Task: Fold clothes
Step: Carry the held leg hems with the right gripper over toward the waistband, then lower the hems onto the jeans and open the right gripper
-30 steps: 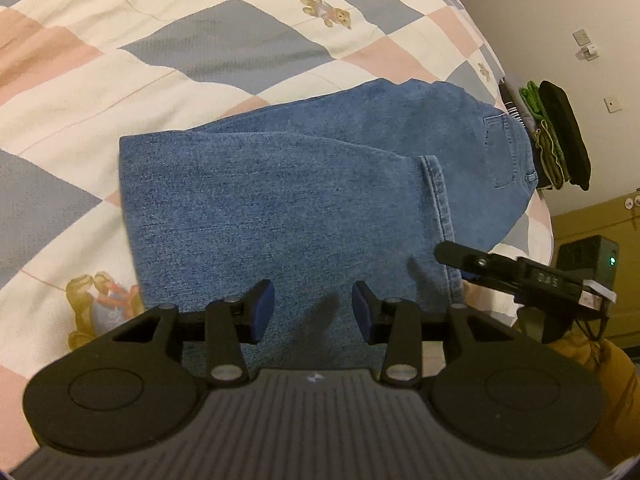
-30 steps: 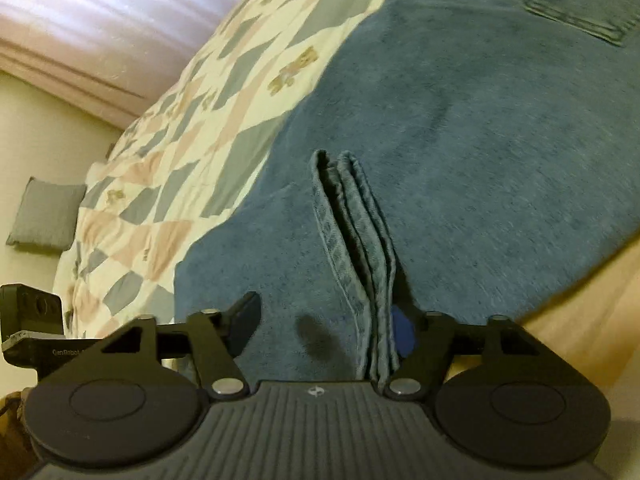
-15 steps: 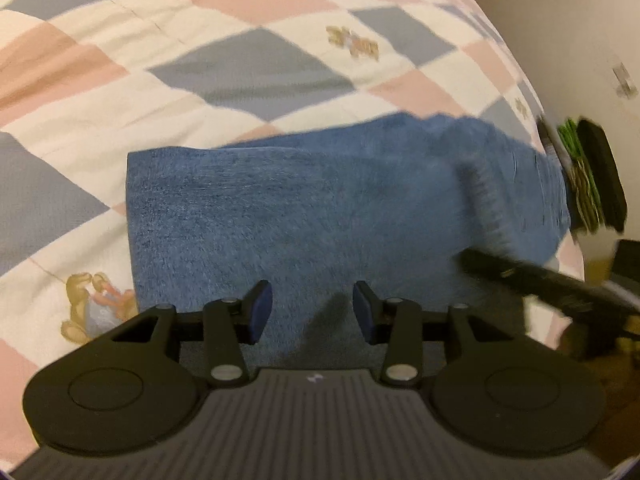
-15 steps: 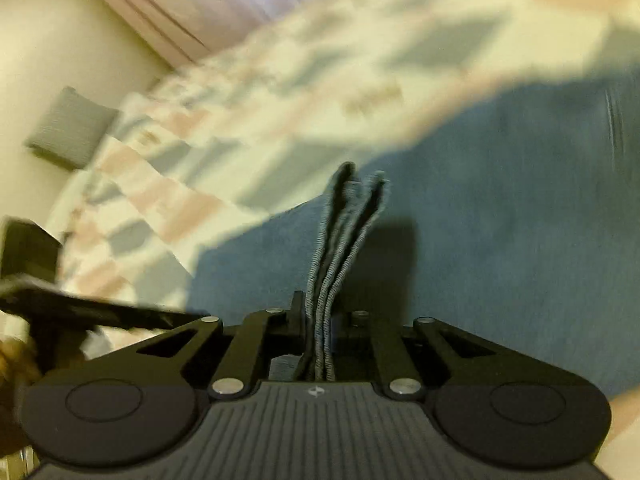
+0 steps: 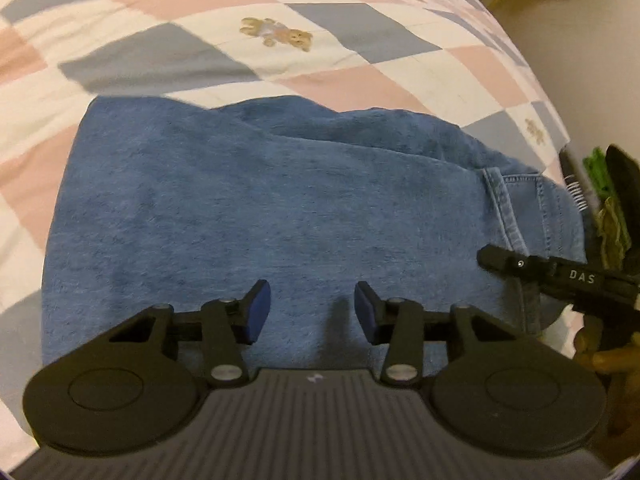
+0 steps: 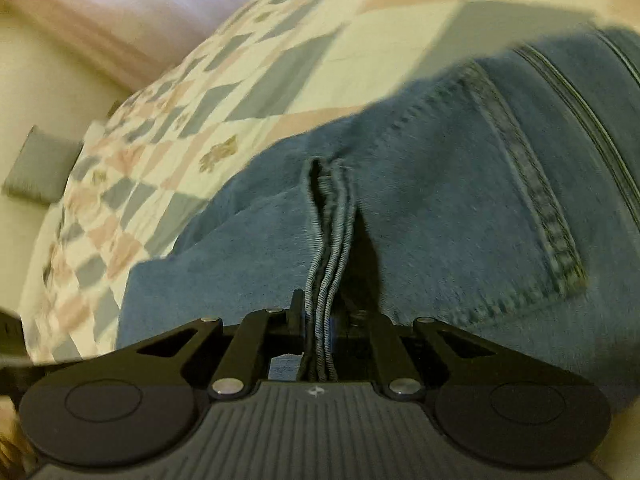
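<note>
Blue jeans (image 5: 280, 208) lie folded on a checked quilt (image 5: 320, 60), with a back pocket (image 5: 520, 208) at the right end. My left gripper (image 5: 308, 312) hovers open over the near edge of the denim with nothing between its blue pads. My right gripper (image 6: 320, 320) is shut on the stacked leg hems of the jeans (image 6: 330, 216), which stand up between its jaws over the seat area near the back pocket (image 6: 520, 208). The right gripper's body (image 5: 560, 276) shows at the right edge of the left wrist view.
A pile of dark and green clothes (image 5: 612, 200) sits at the bed's right end beside the jeans. A grey cushion (image 6: 36, 168) lies on the floor by the wall, below a curtain (image 6: 140, 8). A person's hand (image 5: 608, 360) holds the right gripper.
My right gripper shut on the leg hems and carried them over the jeans toward the waist and pocket. The left gripper stayed open, shifting slightly along the denim.
</note>
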